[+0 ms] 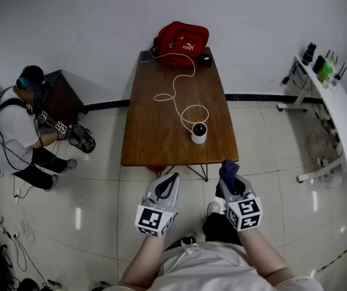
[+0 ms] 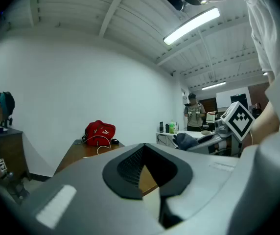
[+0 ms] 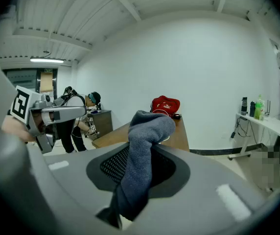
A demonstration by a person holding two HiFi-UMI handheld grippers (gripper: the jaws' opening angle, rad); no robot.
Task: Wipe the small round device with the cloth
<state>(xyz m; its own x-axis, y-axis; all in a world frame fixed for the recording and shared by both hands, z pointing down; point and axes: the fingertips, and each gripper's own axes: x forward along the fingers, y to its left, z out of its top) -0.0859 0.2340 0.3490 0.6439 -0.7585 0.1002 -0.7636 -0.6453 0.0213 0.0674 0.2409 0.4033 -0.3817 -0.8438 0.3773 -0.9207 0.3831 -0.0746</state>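
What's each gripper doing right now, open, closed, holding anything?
Left gripper: fingers closed, nothing between them.
Right gripper: fingers closed on the cloth, which sticks up past them.

On the desk (image 1: 155, 132), the small round device (image 1: 199, 133) stood by the near right corner, a bag (image 1: 181, 39) lay at the far end, and a cable (image 1: 176, 96) ran between them. Before the desk's near edge hung the left gripper (image 1: 170, 180) and the right gripper (image 1: 229, 183), the cloth (image 1: 229, 169) in its jaws.
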